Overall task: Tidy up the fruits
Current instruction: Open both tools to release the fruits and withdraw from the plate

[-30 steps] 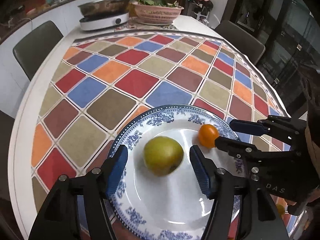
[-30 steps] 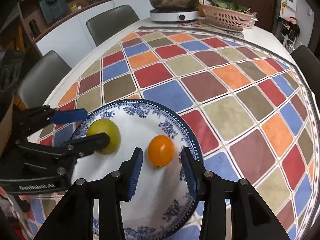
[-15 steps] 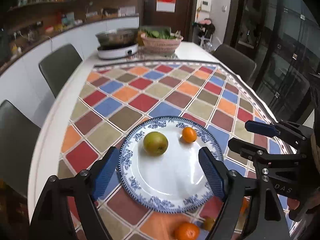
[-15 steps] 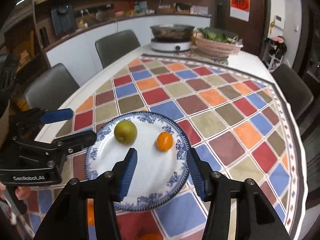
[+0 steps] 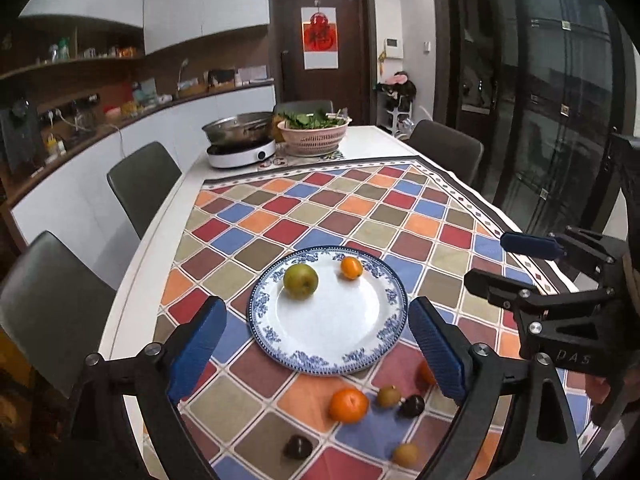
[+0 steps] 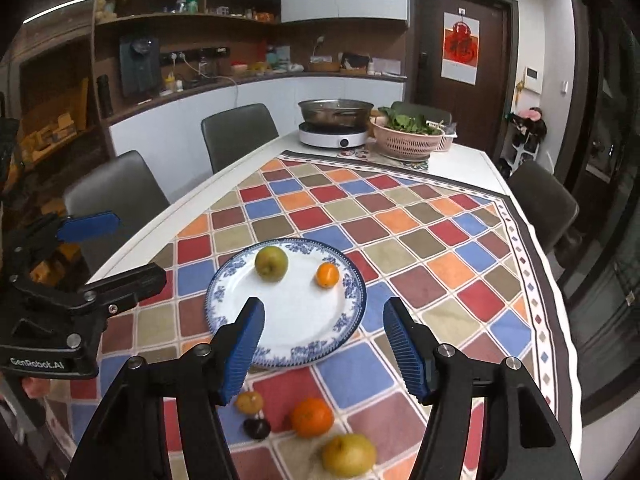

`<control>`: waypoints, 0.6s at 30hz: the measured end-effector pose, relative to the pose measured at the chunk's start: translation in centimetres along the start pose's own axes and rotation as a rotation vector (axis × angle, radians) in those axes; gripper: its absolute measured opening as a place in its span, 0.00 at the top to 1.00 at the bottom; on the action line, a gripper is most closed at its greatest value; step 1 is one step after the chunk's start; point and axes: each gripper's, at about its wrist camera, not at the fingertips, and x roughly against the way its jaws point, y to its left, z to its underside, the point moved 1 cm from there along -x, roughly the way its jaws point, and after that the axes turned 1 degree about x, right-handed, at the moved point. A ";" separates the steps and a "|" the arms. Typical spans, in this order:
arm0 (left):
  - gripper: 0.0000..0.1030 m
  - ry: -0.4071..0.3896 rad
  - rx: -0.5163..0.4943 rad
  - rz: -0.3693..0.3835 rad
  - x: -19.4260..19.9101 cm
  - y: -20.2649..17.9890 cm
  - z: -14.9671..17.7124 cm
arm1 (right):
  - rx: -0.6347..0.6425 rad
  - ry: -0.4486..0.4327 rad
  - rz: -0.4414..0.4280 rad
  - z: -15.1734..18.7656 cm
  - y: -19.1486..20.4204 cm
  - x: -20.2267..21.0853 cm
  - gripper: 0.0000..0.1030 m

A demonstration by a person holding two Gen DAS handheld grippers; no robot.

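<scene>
A blue-patterned white plate (image 5: 332,344) (image 6: 296,320) lies on the checked tablecloth. On it rest a green pear (image 5: 300,281) (image 6: 271,263) and a small orange (image 5: 351,267) (image 6: 327,275). Loose fruit lies nearer me: an orange (image 5: 348,405) (image 6: 312,417), small brown fruits (image 5: 388,396) (image 6: 249,401), dark ones (image 5: 412,406) (image 6: 257,428) and a yellow pear (image 6: 349,454). My left gripper (image 5: 316,354) hangs above the plate's near edge, jaws opening, nothing between them. My right gripper (image 6: 324,348) is likewise opening and empty. Each gripper shows in the other's view, the left one (image 6: 100,248) and the right one (image 5: 516,260).
At the table's far end stand a pan on a white cooker (image 5: 240,140) and a pink basket of greens (image 5: 314,132). Grey chairs (image 5: 142,184) (image 6: 544,200) line both sides. The table's white edge (image 5: 152,248) runs along the left.
Both grippers pulled back and up from the plate and opened wider. The pear and small orange stay on the plate. Loose fruit near the front has come into view.
</scene>
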 end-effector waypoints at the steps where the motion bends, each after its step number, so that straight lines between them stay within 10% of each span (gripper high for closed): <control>1: 0.10 -0.009 -0.006 -0.006 0.5 -0.2 0.4 | 0.001 -0.003 0.004 0.2 0.1 0.4 0.39; 18: 0.09 0.007 -0.043 0.019 4.3 -3.0 6.8 | 0.041 0.009 0.015 6.5 2.2 5.6 0.39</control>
